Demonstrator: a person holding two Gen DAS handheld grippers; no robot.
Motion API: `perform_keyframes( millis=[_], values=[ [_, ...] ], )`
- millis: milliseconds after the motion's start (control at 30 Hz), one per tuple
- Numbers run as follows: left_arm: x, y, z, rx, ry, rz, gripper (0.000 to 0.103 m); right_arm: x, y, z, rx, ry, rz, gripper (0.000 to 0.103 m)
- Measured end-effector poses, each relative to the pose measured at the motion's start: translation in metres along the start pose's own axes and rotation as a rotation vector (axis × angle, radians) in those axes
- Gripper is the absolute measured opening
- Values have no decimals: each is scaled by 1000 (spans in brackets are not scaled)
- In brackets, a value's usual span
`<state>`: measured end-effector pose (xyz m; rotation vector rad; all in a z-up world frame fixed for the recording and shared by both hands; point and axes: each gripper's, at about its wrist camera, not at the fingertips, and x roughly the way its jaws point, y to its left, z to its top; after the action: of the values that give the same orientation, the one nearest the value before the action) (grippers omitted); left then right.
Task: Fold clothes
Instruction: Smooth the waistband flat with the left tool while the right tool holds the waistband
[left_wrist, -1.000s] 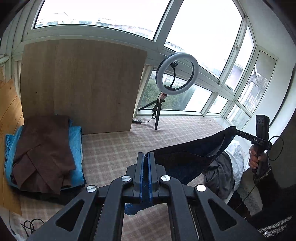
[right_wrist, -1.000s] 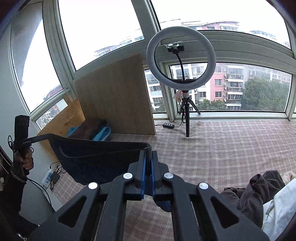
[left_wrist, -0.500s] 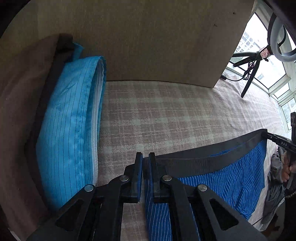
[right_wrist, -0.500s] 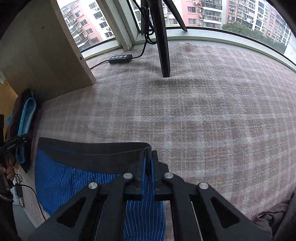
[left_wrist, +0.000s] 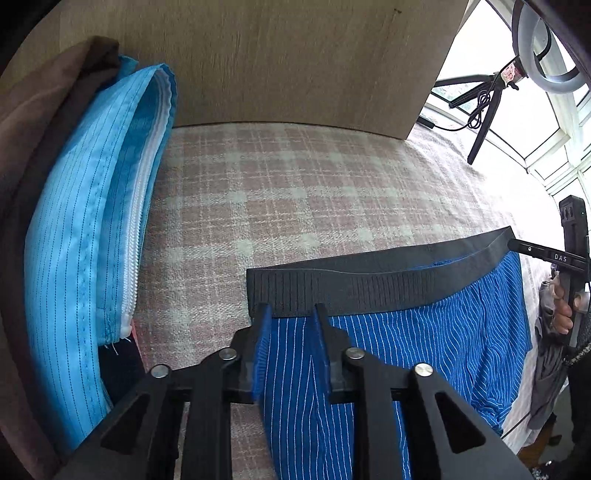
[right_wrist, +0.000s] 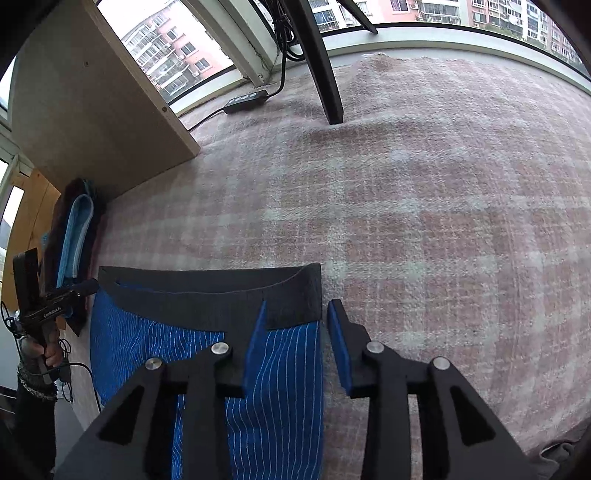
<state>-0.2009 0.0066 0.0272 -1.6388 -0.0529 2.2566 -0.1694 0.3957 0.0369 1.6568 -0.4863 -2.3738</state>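
Pinstriped blue shorts (left_wrist: 424, 354), ribbed black waistband (left_wrist: 369, 284)

Plaid blanket (right_wrist: 424, 192), leaning wooden board (left_wrist: 280, 62), ring light (left_wrist: 546, 55) on tripod (right_wrist: 317, 55), black power strip (right_wrist: 245, 100).

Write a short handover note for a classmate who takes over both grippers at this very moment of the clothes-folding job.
Left gripper: open, at the left end of the waistband, gripping nothing.
Right gripper: open, at the right end of the waistband, gripping nothing.
Blue striped shorts: spread flat on the checked blanket, dark waistband away from you.
Folded pile lies to the left by the wooden board.
Done: shorts laid out flat.
Left: fold the shorts, probably add them to the pile; more clothes wait at the right edge.
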Motion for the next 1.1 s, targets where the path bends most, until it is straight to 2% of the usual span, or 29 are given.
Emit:
perform_keyframes(
  millis=[67,133,233,333,400,467,500,567,600,633,767,800,833,867,1000,1100],
  values=[
    [-2,-4,-4,16,-31,8,0,1,5,-1,-17,-5,3,27],
    [-8,-5,-7,11,-70,15,0,0,12,-2,-43,-16,-3,11],
    [-23,12,-7,-58,-122,-26,0,-7,20,1,-61,-52,-18,6],
    [-32,34,-5,-130,-171,-43,0,-9,19,7,-41,-72,-18,7],
    [-26,41,-5,-153,-131,-132,0,0,16,10,-28,-31,-13,9],
    [-20,27,-3,-89,-72,-111,0,6,13,10,-20,-2,-5,9],
    [-19,17,-4,-46,-68,-87,3,7,13,9,-21,2,-7,9],
    [-16,2,-4,19,-64,-52,22,10,13,7,-25,7,-6,10],
    [-13,-4,-4,37,-61,-28,38,11,13,6,-25,9,-7,12],
    [-9,-10,-2,53,-56,-8,43,12,13,5,-25,11,-11,13],
    [14,-27,2,100,-8,73,41,15,16,4,-42,15,-17,14],
    [14,-32,3,127,-29,107,34,16,16,4,-45,14,-16,16],
    [15,-33,3,128,-32,111,12,16,17,4,-48,14,-16,17],
    [15,-34,4,128,-33,113,8,16,18,4,-52,14,-17,17],
    [11,-27,5,79,-52,79,4,15,20,3,-66,4,-30,17],
    [-1,-12,3,-5,-85,17,3,11,21,3,-69,-14,-31,7]
  ],
)
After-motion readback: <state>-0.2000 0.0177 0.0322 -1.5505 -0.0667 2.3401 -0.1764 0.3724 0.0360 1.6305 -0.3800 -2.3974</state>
